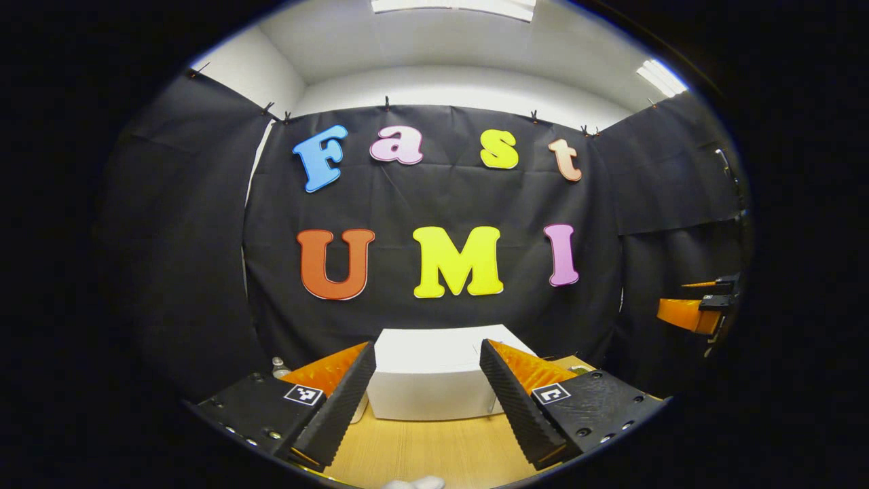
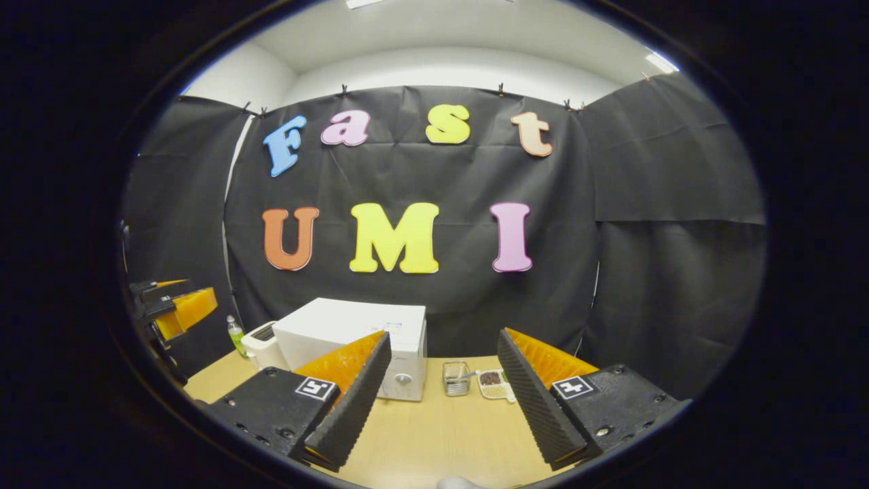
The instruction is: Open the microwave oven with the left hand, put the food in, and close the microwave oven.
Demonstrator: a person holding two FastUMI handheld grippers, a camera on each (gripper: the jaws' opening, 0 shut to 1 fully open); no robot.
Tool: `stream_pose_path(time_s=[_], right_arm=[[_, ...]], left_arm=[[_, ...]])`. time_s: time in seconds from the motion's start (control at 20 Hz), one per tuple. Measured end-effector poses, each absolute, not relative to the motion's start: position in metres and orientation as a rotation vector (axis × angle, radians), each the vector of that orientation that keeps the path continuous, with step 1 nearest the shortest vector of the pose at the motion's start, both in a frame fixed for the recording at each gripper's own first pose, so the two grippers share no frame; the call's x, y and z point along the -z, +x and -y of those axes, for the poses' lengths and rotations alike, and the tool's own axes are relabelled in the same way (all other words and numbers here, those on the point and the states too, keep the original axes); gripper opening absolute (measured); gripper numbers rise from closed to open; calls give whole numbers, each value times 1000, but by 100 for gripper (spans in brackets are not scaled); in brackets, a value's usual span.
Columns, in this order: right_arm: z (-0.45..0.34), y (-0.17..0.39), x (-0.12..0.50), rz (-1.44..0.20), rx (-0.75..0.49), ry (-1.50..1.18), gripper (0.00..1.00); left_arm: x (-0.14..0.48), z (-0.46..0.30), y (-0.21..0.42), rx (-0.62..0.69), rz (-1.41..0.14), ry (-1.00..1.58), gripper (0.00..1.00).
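Ridged wedge jaws apart, smooth wooden table [image 2: 434, 435], boxy white microwave oven [image 2: 353, 333]

The microwave [image 2: 353, 339] has its door hidden behind a finger [image 2: 349, 401]. What fills the small dishes [image 2: 494, 384] on the bench [image 2: 434, 435] is too small to tell.

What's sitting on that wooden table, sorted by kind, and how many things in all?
Microwave oven: 1
Toaster: 1
Bottle: 1
Glass container: 1
Small dish of food: 1
Total: 5
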State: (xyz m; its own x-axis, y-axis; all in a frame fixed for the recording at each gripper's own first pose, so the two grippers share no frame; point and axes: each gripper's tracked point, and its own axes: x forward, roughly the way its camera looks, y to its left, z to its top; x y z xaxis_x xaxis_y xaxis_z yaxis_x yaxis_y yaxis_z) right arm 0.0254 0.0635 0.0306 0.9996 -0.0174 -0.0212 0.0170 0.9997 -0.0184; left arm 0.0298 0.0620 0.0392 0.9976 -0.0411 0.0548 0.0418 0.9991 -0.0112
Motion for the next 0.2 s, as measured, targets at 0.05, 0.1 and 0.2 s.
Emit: stream_pose_path(time_s=[0.05, 0.1, 0.2], right_arm=[[-64, 24, -31, -19, 16, -23, 100], [-64, 22, -31, -18, 16, -25, 100], [-65, 20, -31, -16, 10, -23, 100]], left_arm=[[-40, -61, 29, 31, 56, -8, 95], [-40, -65, 28, 17, 58, -3, 95], [-42, -67, 24, 6, 58, -6, 95]])
